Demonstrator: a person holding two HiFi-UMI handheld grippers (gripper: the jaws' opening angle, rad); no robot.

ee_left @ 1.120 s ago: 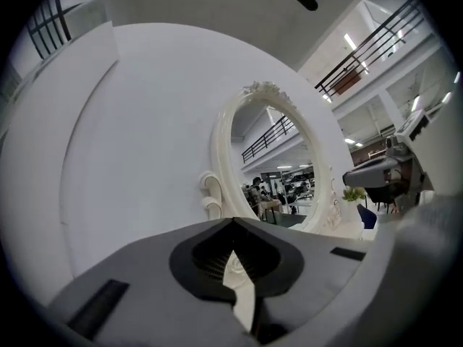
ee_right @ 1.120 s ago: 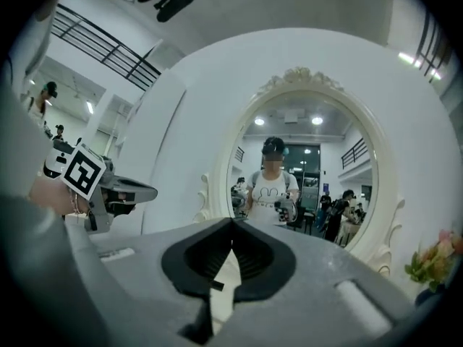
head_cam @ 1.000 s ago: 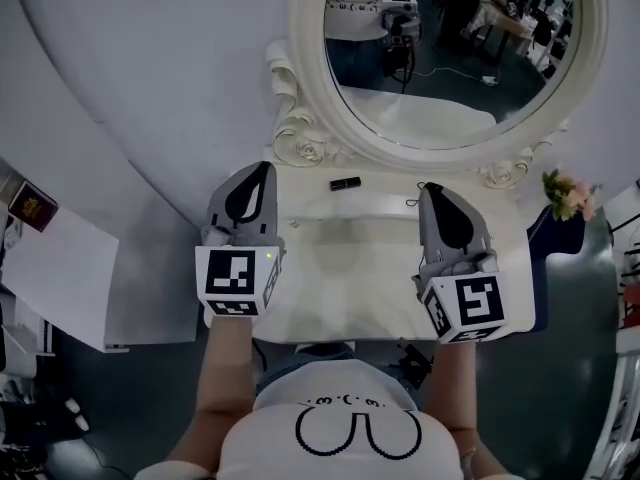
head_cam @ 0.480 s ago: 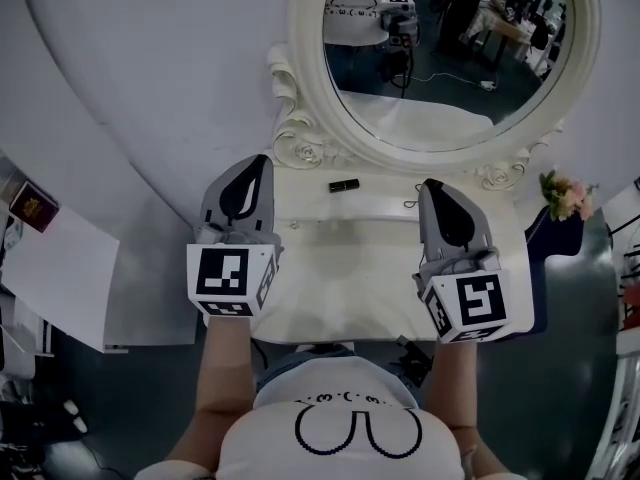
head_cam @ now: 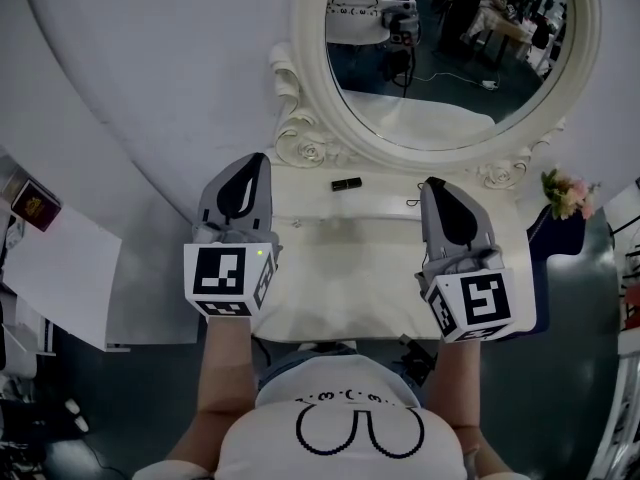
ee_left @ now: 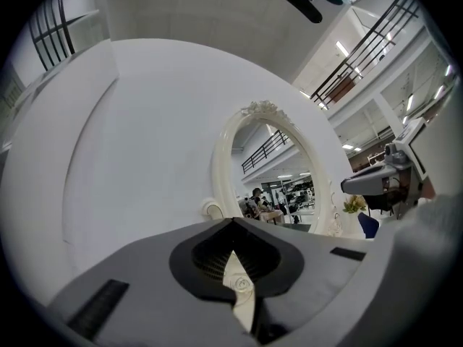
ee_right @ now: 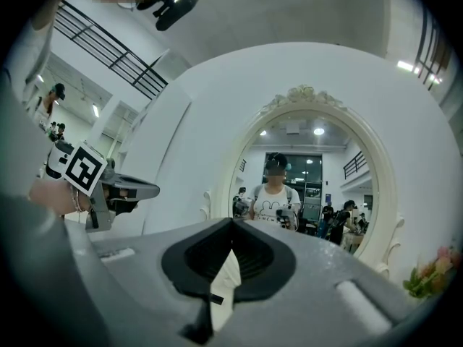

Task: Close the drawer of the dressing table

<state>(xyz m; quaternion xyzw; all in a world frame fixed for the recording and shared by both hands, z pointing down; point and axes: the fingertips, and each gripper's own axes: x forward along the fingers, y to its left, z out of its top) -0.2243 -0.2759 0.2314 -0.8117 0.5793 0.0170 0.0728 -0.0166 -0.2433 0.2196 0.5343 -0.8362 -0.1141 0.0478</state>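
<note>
**Closed grippers held level over white dressing table**

A person stands at a white dressing table (head_cam: 350, 288) with the left gripper (head_cam: 258, 163) and right gripper (head_cam: 432, 185) level above its top. One is toward each side, and both point at the oval mirror (head_cam: 450, 78). Each pair of jaws is pressed together, with nothing between them. The drawer would sit in the table's front, below the grippers. No view shows its face, so the squared-up stance could suit a drawer standing out or one pushed home. Only the head view shows the tabletop, with a small black object (head_cam: 346, 183) and pink flowers (head_cam: 565, 193). Only the right gripper view shows the person's reflection (ee_right: 278, 194) head-on.
</note>
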